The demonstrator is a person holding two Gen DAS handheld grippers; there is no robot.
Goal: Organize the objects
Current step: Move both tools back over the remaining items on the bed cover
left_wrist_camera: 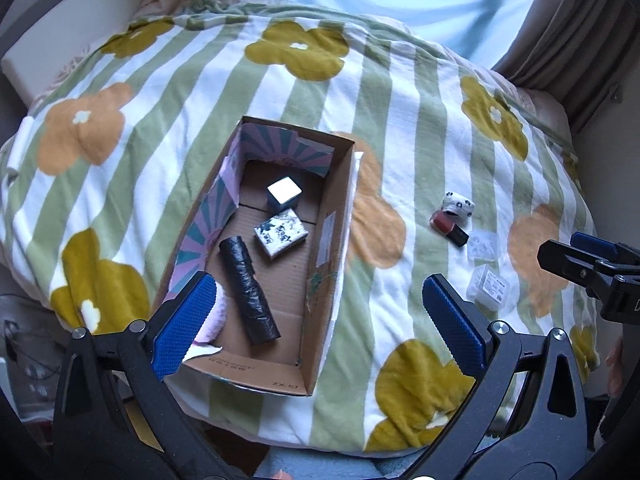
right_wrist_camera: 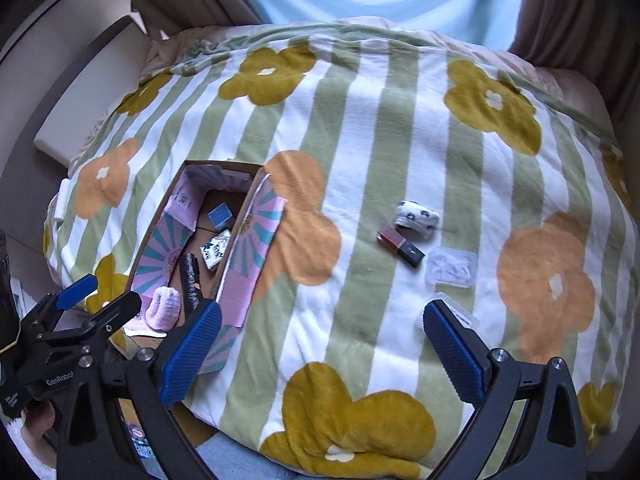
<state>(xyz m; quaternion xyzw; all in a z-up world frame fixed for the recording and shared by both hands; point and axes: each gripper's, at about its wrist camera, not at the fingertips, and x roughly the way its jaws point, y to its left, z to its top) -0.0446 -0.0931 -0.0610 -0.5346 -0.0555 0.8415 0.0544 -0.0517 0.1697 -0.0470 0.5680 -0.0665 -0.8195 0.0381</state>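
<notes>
Your right gripper [right_wrist_camera: 320, 344], fingers spread and empty, is nearer the lipstick [right_wrist_camera: 400, 247], lying ahead and slightly right, long axis slanting toward its right finger.

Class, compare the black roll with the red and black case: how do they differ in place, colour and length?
The black roll lies inside the cardboard box; the red and black case lies outside on the blanket. The roll is all black, the case two-coloured. The roll looks longer. Both lie flat.

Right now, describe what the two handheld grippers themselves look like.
Both match: the left gripper and right gripper have black frames with triangular cutouts, silver pivot bolts, and blue knurled pads on the fingers. White "GenRobot" lettering marks the left one's body in the right wrist view.
</notes>
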